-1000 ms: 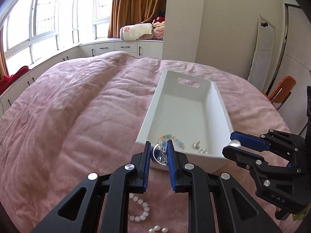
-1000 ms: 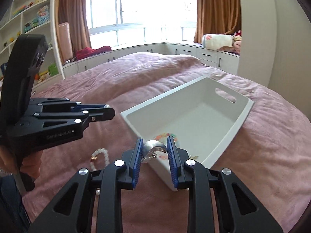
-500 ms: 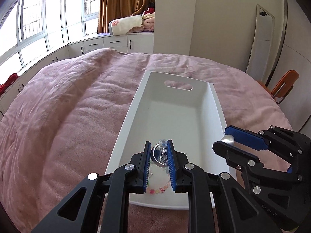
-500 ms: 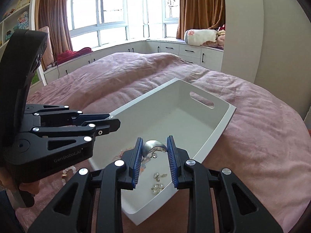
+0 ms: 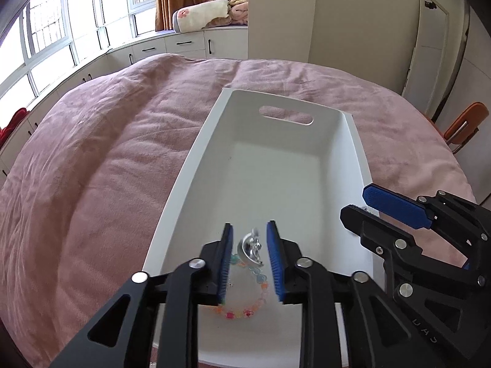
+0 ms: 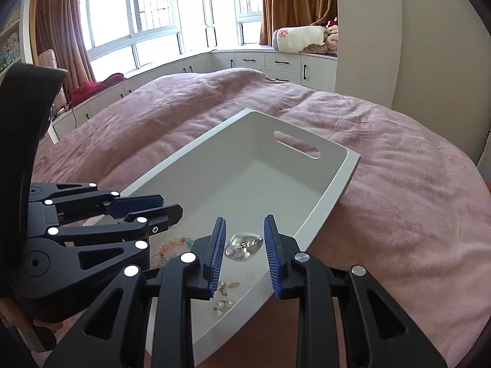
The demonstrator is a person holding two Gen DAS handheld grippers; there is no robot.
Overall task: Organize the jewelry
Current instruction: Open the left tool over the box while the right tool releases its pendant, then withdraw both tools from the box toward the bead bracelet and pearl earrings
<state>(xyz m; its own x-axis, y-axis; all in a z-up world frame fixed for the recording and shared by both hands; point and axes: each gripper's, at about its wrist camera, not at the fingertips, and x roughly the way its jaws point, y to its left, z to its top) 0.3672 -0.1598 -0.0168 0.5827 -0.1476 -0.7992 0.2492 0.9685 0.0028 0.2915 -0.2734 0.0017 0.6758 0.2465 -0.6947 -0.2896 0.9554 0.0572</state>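
Left gripper (image 5: 250,251): my jaws opening, shiny silver earring (image 5: 252,247) loose between them.
Right gripper (image 6: 244,247): jaws opening around a second silver earring (image 6: 244,247), gaps beside it.
White rectangular plastic tray (image 5: 196,165): both hover over its near end.

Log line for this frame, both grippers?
phase: release over white tray | left gripper: jaws opening, silver earring loose between them | right gripper: silver charm between jaws, grip unclear | in tray: bead bracelet, pearl earrings

Faint raised lettering is seen on the left gripper (image 6: 159,211) body in the right wrist view, but it is too dim to be read. Partial letters on the right gripper (image 5: 365,202) body cannot be made out either.
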